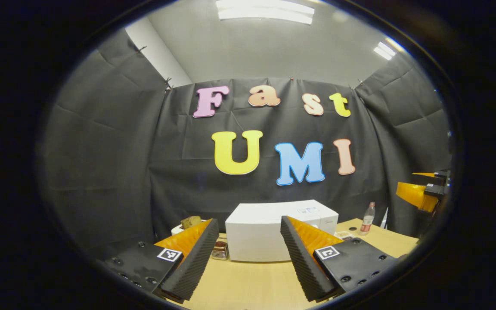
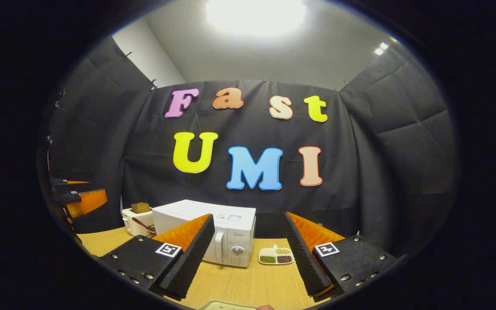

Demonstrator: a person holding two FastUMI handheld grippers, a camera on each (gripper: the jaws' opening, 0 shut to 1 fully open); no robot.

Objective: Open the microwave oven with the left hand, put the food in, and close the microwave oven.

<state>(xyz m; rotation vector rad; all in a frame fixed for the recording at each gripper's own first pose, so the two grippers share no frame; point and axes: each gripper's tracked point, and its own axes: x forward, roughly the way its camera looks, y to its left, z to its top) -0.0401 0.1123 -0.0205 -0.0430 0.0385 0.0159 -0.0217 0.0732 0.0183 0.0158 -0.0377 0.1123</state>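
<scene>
Left gripper (image 1: 244,254): we see its two fingers spread wide apart above the table, nothing between them; it hangs in the air well short of the oven. We also see it at the left edge of the right gripper view (image 2: 78,200), raised above the table.

Right gripper (image 2: 248,252): its fingers stand wide apart too, gripping nothing, held above the table and facing the oven's front corner. In the left gripper view we find it at the far right edge (image 1: 420,191), held high.

Microwave oven: a white box-shaped microwave oven (image 2: 213,230) sits on the table against the booth's black cloth wall. In the right gripper view we see its door shut, with a vertical white handle and a round knob on the panel at its right. In the left gripper view (image 1: 274,228) we see a plain white face of it between the fingers.

Food: a small white divided dish holding green, yellow and brown grains (image 2: 276,256) lies on the table just to the right of the oven.

Table: a light wooden tabletop (image 2: 248,284) carries everything.

Other things: a white toaster with a brown slice of bread in it (image 2: 138,217) stands just left of the oven; a clear plastic bottle with a red label (image 1: 367,218) stands upright to the right of the oven in the left gripper view.
</scene>
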